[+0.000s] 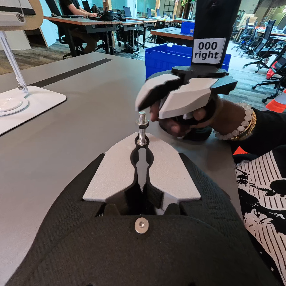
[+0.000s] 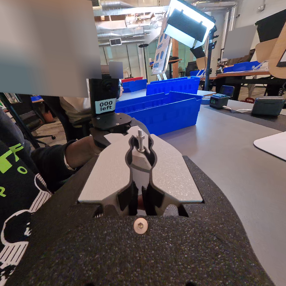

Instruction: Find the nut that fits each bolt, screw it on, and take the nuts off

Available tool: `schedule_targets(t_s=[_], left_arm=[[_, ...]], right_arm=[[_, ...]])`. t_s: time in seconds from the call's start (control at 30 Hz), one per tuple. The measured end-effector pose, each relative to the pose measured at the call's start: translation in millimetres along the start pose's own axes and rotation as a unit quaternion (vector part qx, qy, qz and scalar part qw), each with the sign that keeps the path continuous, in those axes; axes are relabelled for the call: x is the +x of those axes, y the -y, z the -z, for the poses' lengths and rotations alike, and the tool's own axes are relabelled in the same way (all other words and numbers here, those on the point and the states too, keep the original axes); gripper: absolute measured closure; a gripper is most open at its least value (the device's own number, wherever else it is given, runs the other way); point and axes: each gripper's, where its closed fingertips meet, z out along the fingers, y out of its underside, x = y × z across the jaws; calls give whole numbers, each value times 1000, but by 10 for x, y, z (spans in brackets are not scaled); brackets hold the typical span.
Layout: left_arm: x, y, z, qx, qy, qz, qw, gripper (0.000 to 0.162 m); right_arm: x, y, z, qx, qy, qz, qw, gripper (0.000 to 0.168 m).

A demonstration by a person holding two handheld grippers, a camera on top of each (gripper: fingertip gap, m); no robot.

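Here the left gripper (image 1: 142,143) clamps the hex head of a silver bolt (image 1: 142,134) between its fingertips, so the threaded shaft stands upright just past the tips. A hex nut (image 1: 142,123) sits partway up the thread, above the pinched head and below the bare top end of the bolt.

In the left wrist view the right gripper (image 1: 148,106) hangs just above and to the right of the bolt's top, its fingers parted narrowly and holding nothing. From its own camera, the right gripper (image 2: 140,137) shows the bolt (image 2: 140,141) and nut (image 2: 140,136) seen through the gap between its tips, the fingers apart from the thread on both sides.

A grey table (image 1: 80,117) lies beneath both tools, and blue bins (image 2: 162,114) stand beyond the fingers.
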Motion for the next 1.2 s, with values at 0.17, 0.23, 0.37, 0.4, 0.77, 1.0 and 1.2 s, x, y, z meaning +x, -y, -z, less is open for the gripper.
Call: schedule_targets(t_s=[0.17,0.23,0.37,0.4,0.77,1.0,1.2], left_arm=[[16,-17,-12,-6,-3,-4,1000,158],[12,-16,-11,-6,-2,-4,1000,158],[-1,1,1,1,2,-3,1000,158],[-6,1,2,1,2,1,1000,158],[26,-26,-17,-9,-5,-7,1000,158],[8,-10,-4,-3,-2,-1,1000,158],[25,-26,-15,-9,-4,-7,1000,158]], right_arm=[[-73,-69,-169,-18,6,28,999,129],[-115,-83,-180,-24,16,31,999,132],[-48,-51,-44,-24,3,28,999,156],[-40,-33,-3,-18,6,21,1000,159],[-97,-104,-175,-29,12,34,999,133],[-29,-76,5,-22,3,23,999,158],[-58,-93,-144,-16,2,25,1000,136]])
